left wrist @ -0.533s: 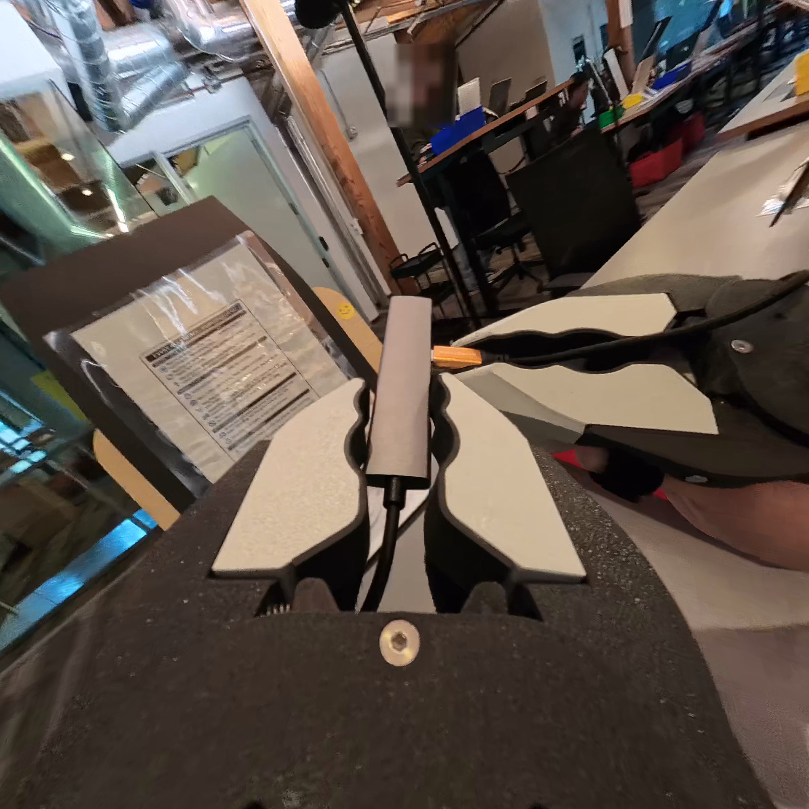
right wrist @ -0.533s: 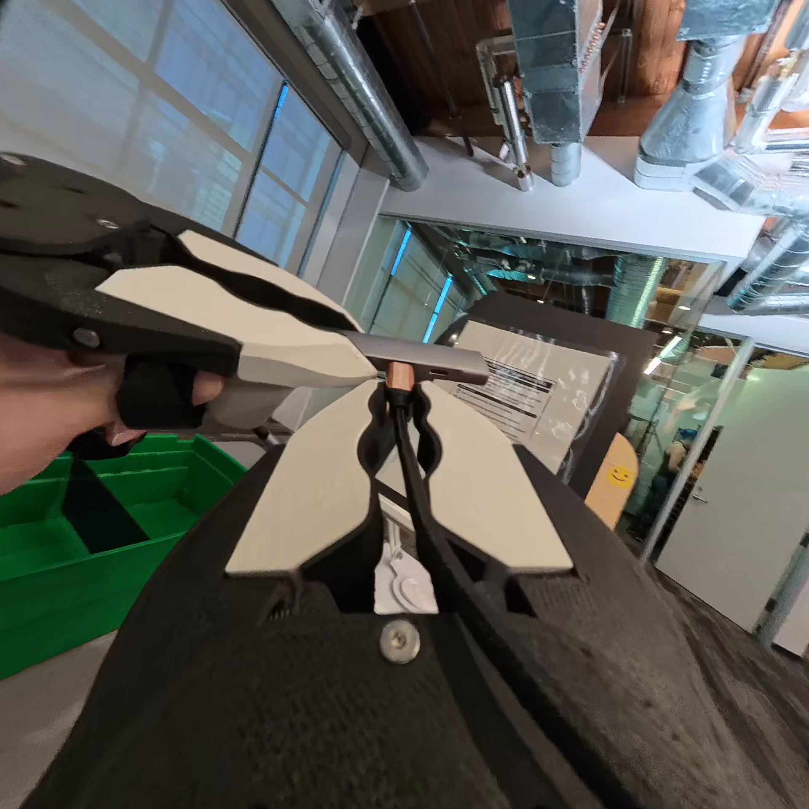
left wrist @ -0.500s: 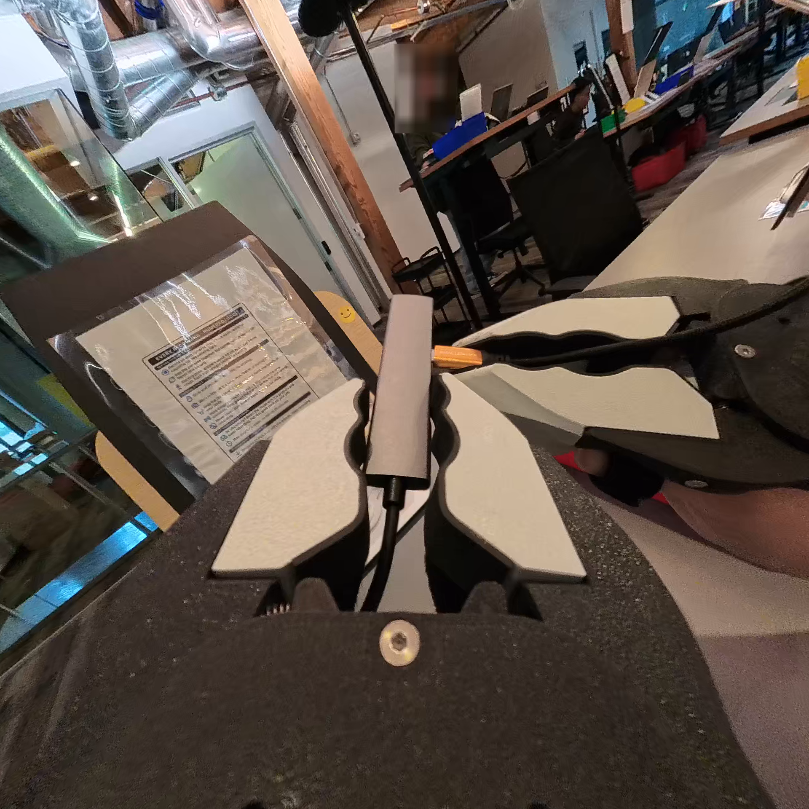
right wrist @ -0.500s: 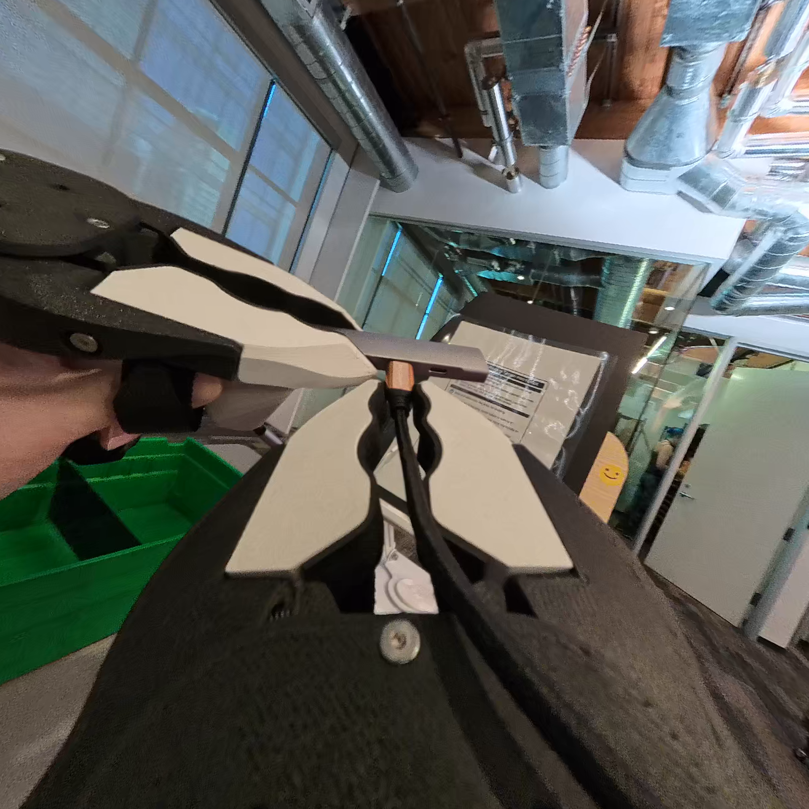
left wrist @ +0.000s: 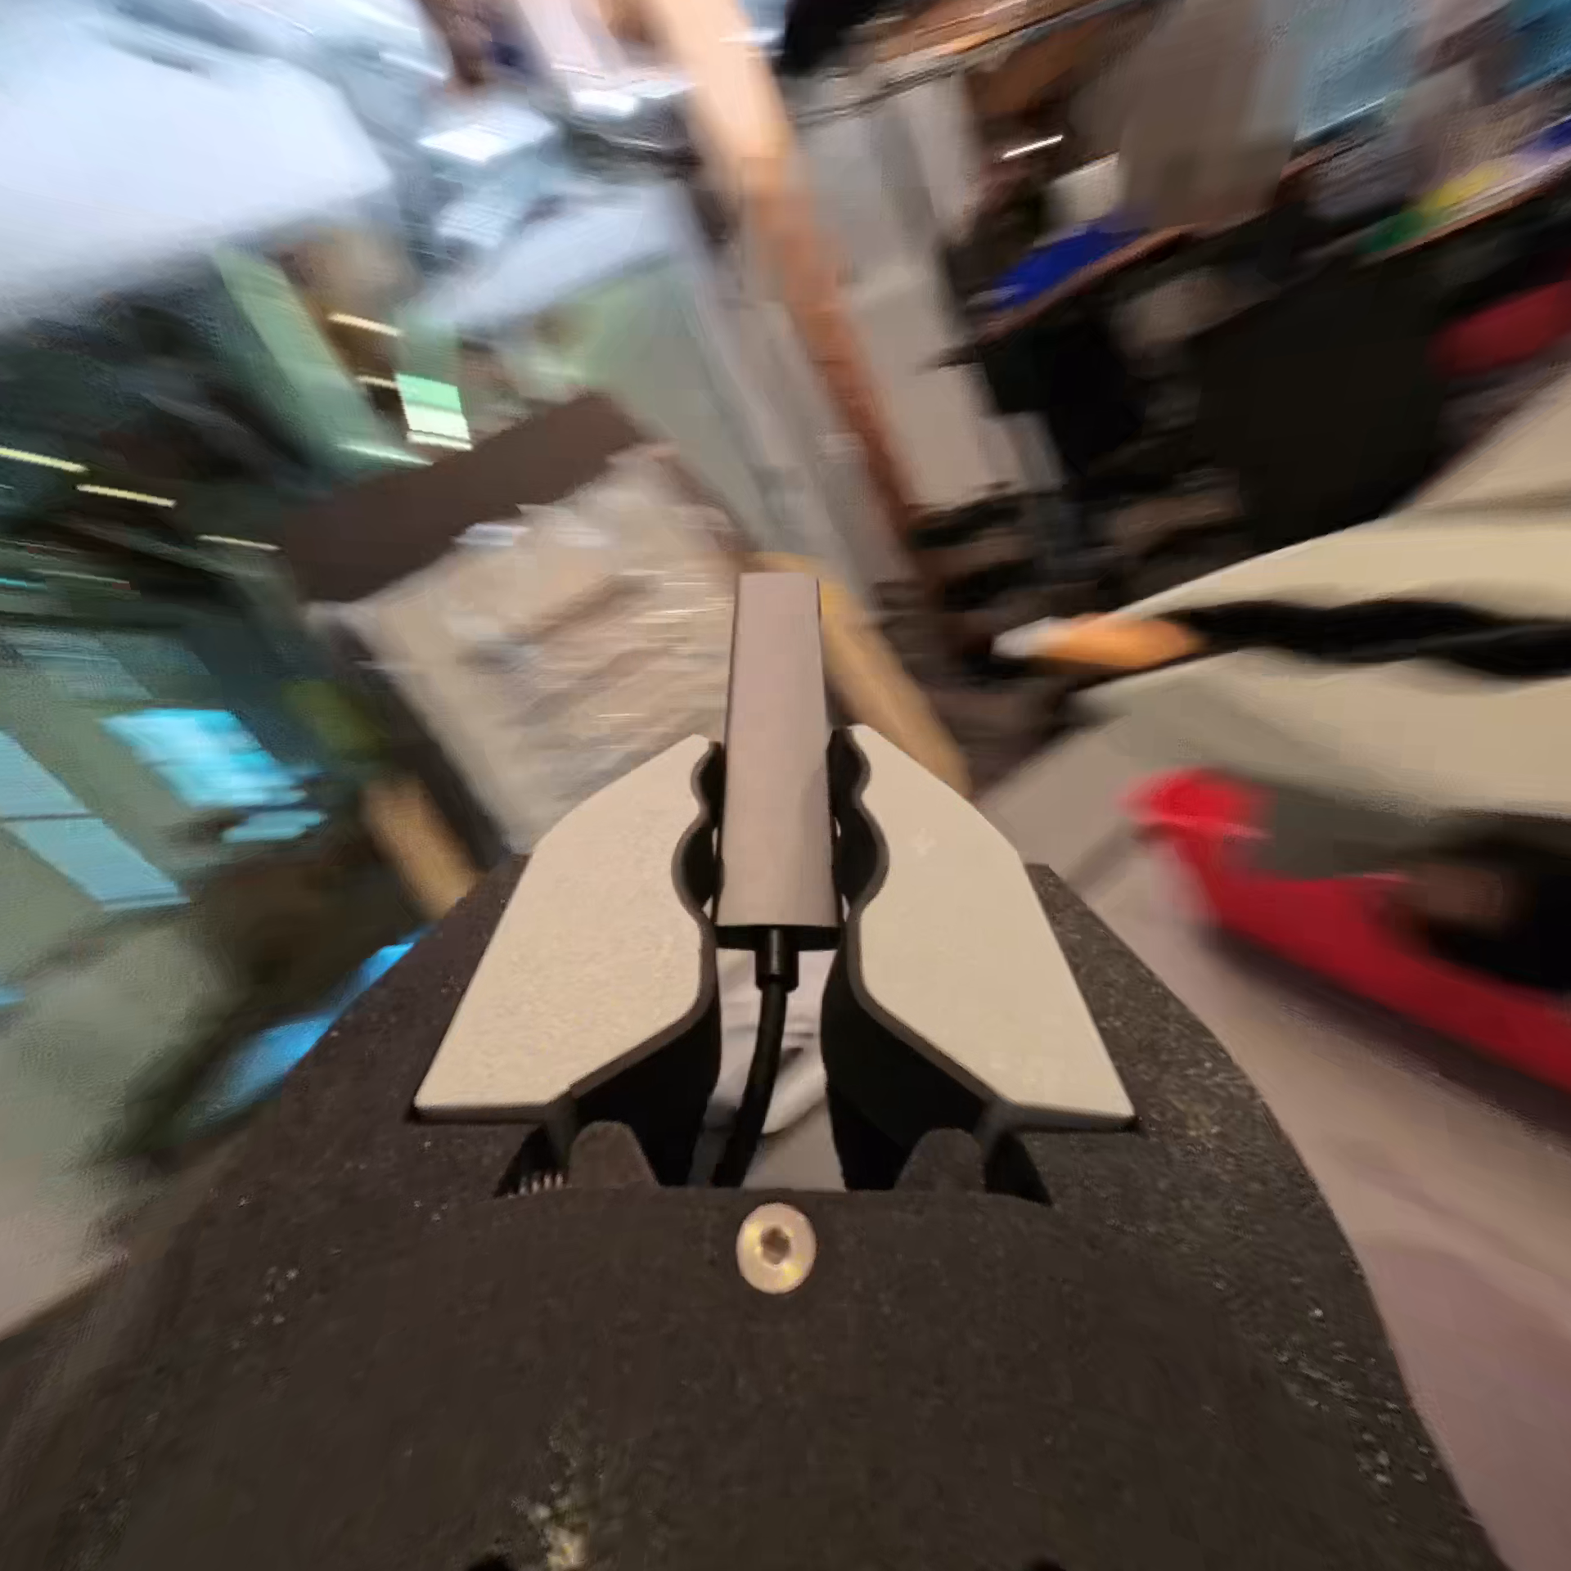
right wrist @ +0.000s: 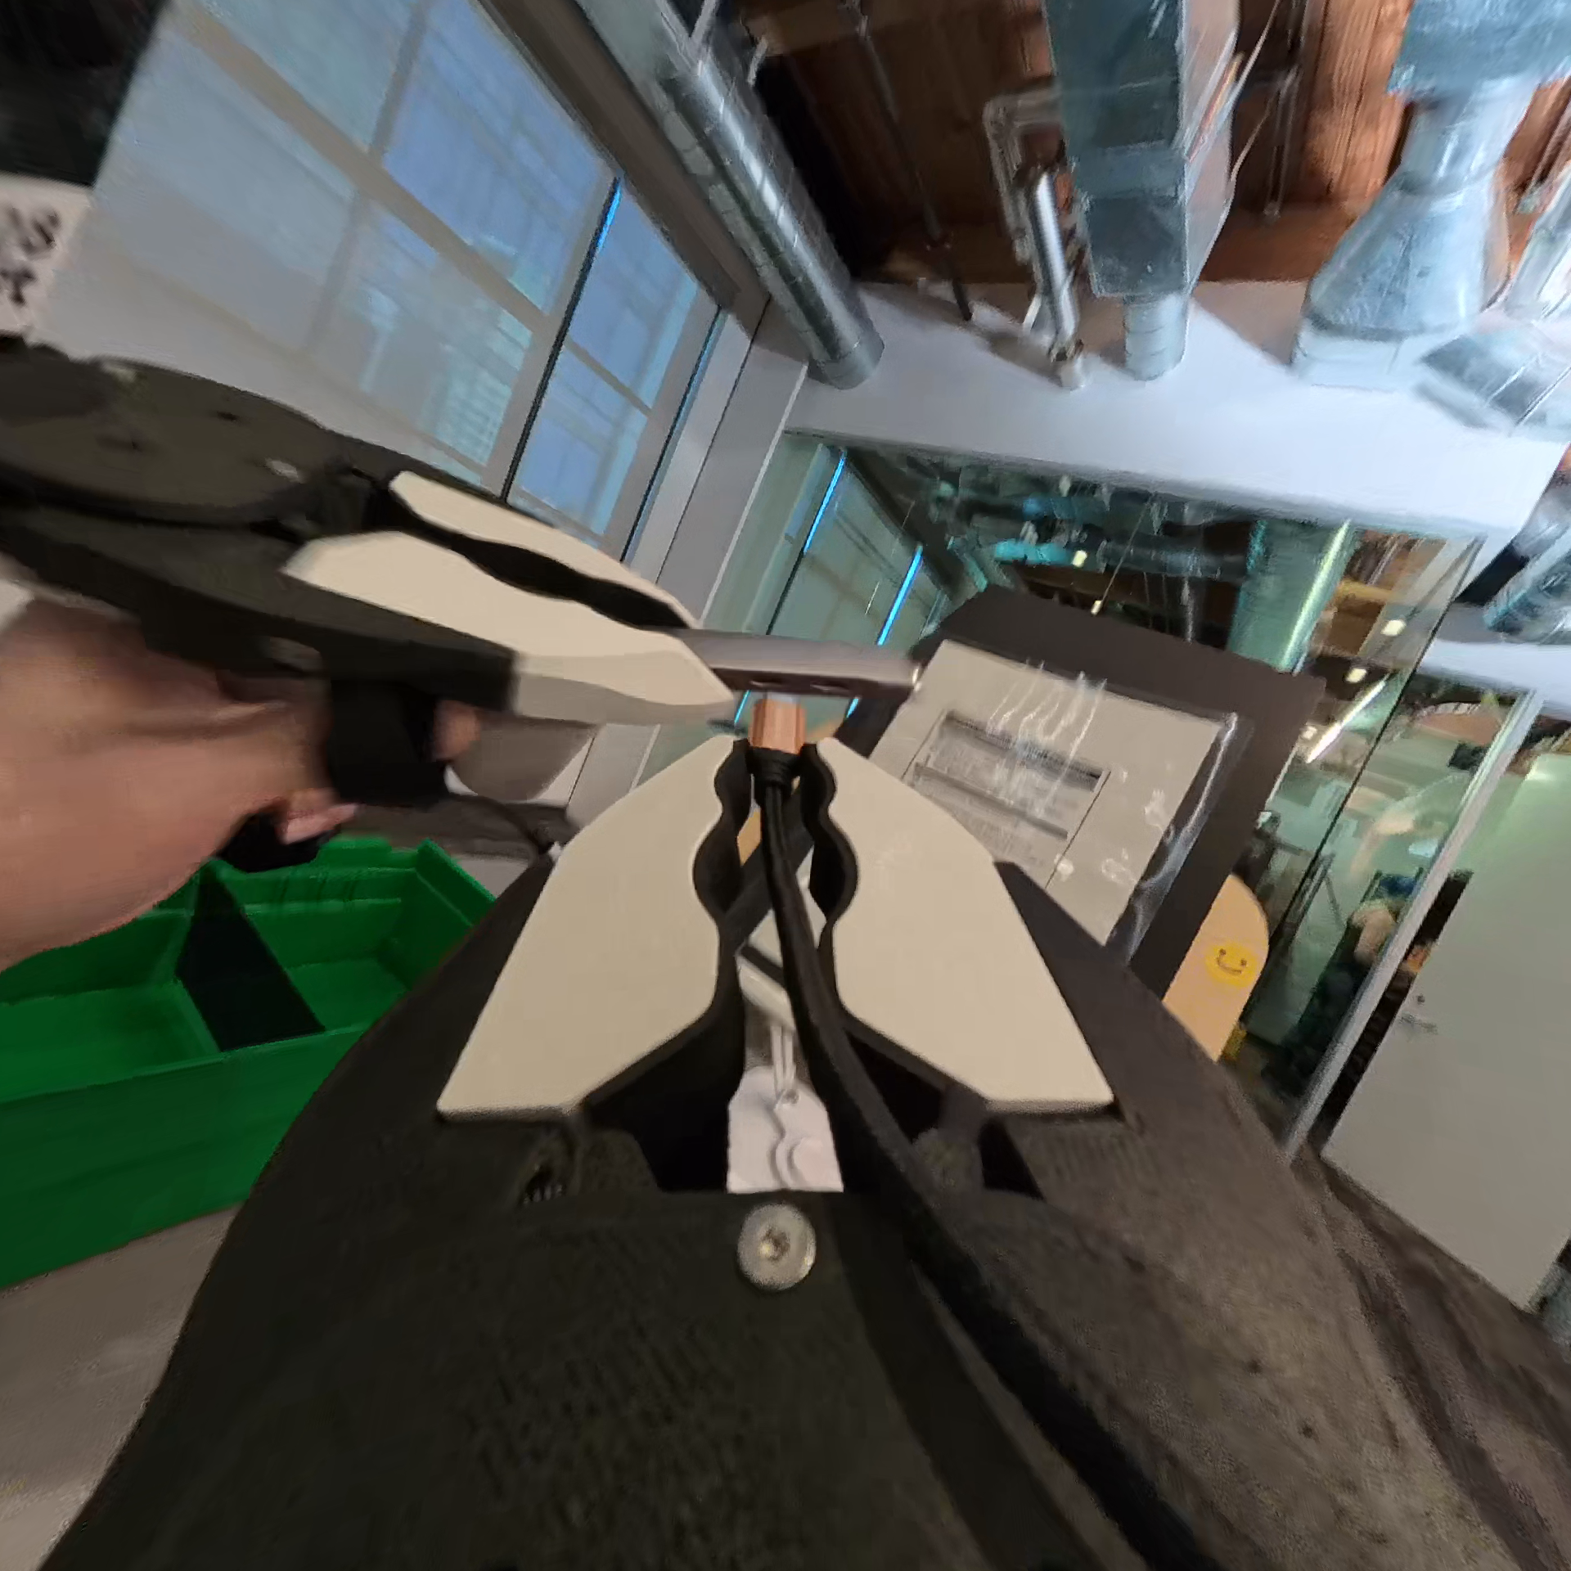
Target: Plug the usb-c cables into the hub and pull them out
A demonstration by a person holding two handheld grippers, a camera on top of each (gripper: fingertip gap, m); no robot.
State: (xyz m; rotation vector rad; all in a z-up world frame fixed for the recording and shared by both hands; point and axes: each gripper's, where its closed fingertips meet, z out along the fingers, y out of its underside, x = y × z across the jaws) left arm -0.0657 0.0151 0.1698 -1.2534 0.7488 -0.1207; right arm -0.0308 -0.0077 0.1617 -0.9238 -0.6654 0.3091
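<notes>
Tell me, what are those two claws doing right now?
Left claw shut on grey hub. Right claw shut on cable, copper plug just clear of hub's ports. Nothing between them.

A printed sheet [right wrist: 1033, 769] in a clear plastic sleeve stands on a dark board behind the tools; it carries a block of lined text, too blurred and small to make out. A yellow smiley-face sticker [right wrist: 1230, 963] sits on a tan rounded panel just below and right of that board. At the top left edge of the right wrist view a white card [right wrist: 25, 255] bears dark handwritten marks, cut off by the frame. The left wrist view is motion-blurred; nothing there can be read
</notes>
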